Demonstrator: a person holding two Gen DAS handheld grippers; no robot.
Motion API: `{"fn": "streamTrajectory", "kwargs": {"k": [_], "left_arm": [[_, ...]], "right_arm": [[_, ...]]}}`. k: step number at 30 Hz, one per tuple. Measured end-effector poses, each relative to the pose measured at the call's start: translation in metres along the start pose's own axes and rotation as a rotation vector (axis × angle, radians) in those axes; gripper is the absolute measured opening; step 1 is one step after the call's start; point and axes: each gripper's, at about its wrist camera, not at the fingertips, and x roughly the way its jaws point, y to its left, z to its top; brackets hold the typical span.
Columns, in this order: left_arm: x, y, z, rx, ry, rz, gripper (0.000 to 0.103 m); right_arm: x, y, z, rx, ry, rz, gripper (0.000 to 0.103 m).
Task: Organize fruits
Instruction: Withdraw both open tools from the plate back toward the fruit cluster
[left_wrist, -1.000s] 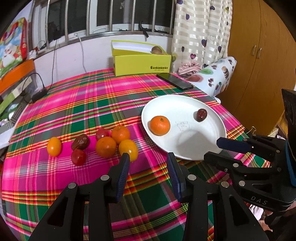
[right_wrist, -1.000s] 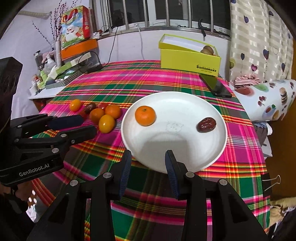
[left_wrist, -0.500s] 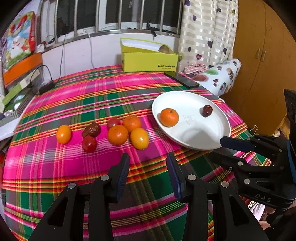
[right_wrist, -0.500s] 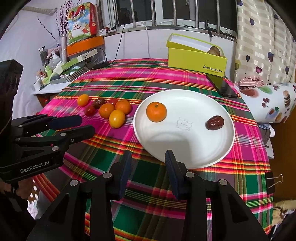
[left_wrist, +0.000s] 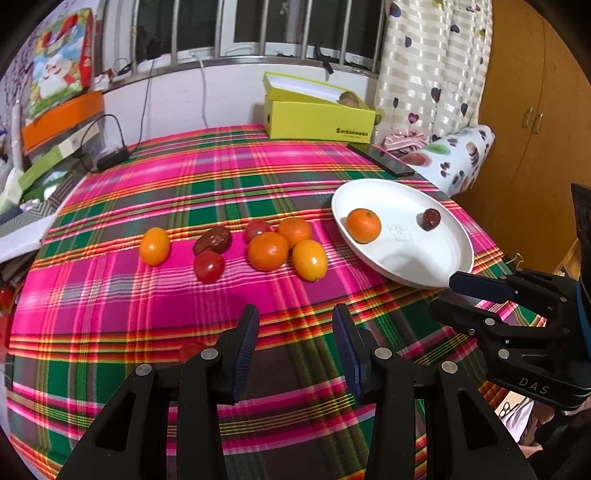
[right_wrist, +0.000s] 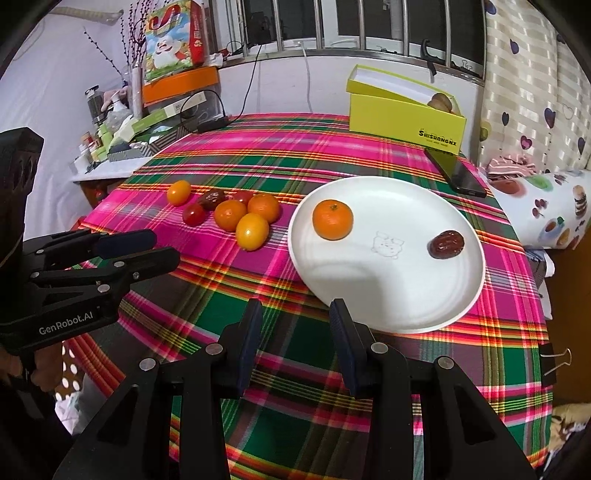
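A white plate (left_wrist: 436, 266) on the plaid cloth holds a mandarin (left_wrist: 363, 225) and a dark date (left_wrist: 431, 219). Left of it lies a loose group: two mandarins (left_wrist: 267, 251), an oval yellow-orange fruit (left_wrist: 310, 259), two cherry tomatoes (left_wrist: 209, 266), another date (left_wrist: 213, 240) and a second oval fruit (left_wrist: 154, 245). My left gripper (left_wrist: 295, 314) hovers open and empty, short of the group. My right gripper (right_wrist: 295, 308) is open and empty at the near rim of the plate (right_wrist: 388, 288), where the mandarin (right_wrist: 332, 219) and date (right_wrist: 446, 244) show clearly.
A yellow box (left_wrist: 319, 118) with a brown fruit inside stands at the back of the table, and a black phone (left_wrist: 380, 158) lies beyond the plate. Shelf clutter sits at the far left. A wooden cupboard and a patterned cushion (right_wrist: 554, 206) are on the right.
Both grippers have drawn back toward the table's near edge, so the fruit and plate sit farther off. No fruit has moved, and both pairs of jaws stay apart.
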Motion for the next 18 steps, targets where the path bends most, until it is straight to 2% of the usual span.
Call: {"fn": "streamTrajectory", "kwargs": {"k": [10, 18], "left_arm": [[-0.011, 0.027, -0.009, -0.059, -0.023, 0.028, 0.052], [-0.024, 0.057, -0.024, -0.104, -0.04, 0.077, 0.052]], "right_arm": [[-0.002, 0.013, 0.001, -0.021, 0.002, 0.022, 0.039], [0.006, 0.025, 0.003, -0.035, 0.021, 0.063, 0.039]]}}
